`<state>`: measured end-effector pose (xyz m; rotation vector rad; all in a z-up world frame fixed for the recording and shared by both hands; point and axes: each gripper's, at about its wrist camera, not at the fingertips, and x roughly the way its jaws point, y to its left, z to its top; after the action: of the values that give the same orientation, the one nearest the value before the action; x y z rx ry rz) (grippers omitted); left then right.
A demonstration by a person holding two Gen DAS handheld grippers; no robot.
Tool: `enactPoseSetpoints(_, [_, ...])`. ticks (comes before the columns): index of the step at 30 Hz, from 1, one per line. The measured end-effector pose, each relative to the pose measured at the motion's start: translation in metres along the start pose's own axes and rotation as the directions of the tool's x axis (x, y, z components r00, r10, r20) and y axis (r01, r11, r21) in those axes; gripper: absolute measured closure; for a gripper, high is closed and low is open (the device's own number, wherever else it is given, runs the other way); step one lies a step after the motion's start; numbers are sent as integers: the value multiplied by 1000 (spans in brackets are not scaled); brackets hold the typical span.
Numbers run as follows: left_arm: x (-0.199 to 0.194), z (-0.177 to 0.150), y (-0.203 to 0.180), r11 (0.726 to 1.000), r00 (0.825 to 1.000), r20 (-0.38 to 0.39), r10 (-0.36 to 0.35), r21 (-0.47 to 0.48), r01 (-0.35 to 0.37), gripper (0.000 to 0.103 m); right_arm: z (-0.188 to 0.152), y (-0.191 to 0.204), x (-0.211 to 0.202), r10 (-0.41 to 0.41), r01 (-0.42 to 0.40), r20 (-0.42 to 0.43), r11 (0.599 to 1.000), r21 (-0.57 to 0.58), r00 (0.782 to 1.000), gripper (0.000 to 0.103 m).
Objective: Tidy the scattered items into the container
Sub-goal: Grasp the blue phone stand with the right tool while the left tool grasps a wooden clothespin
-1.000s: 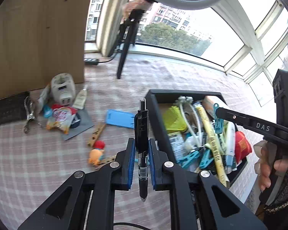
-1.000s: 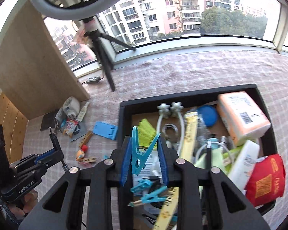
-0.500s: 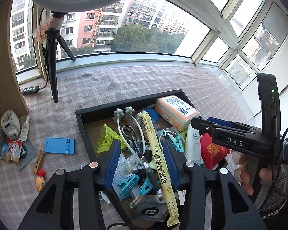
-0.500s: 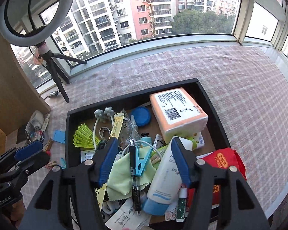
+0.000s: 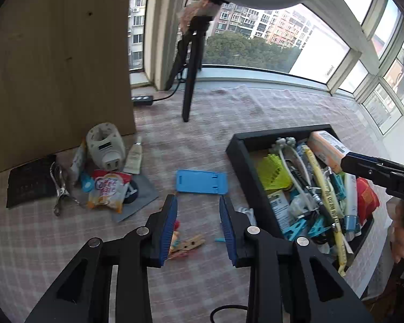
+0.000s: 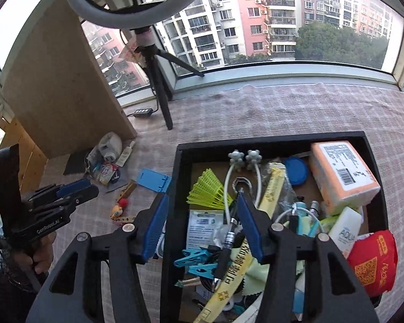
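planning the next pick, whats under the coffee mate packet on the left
The Coffee-mate packet lies on a grey flat sheet, overlapping a dark round item and a blue piece. Anything beneath the packet's middle is covered.

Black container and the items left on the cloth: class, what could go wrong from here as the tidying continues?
1. The black container is heaped; the yellow packet already juts past its near edge, so anything added may slide out.
2. The wooden clothespin lies against a small toy below the empty left gripper; a grab could catch both.
3. The Coffee Mate sachet overlaps neighbours, which it could drag along.
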<state>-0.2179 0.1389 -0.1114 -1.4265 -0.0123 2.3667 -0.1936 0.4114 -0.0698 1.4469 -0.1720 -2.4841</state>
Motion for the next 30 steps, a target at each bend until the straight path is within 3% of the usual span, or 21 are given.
enactPoseSetpoints(5, [13, -2, 28, 999, 998, -43, 39, 23, -38, 76, 9, 61, 44, 39, -55, -77, 975, -217, 996, 52])
enactPoseSetpoints(12, [44, 1, 20, 993, 993, -112, 19, 120, -6, 76, 9, 112, 108, 1, -101, -192, 854, -511, 981, 51])
enactPoseSetpoints(16, [66, 0, 14, 984, 988, -151, 34, 180, -6, 76, 11, 112, 138, -24, -124, -253, 825, -551, 967, 51])
enactPoseSetpoints(23, [91, 2, 13, 981, 980, -199, 14, 191, 25, 74, 12, 111, 174, -53, -151, -308, 785, -601, 950, 51])
enactPoseSetpoints(30, [97, -1, 8, 974, 979, -205, 8, 223, 39, 75, 16, 106, 198, -47, -172, -333, 783, -598, 942, 51])
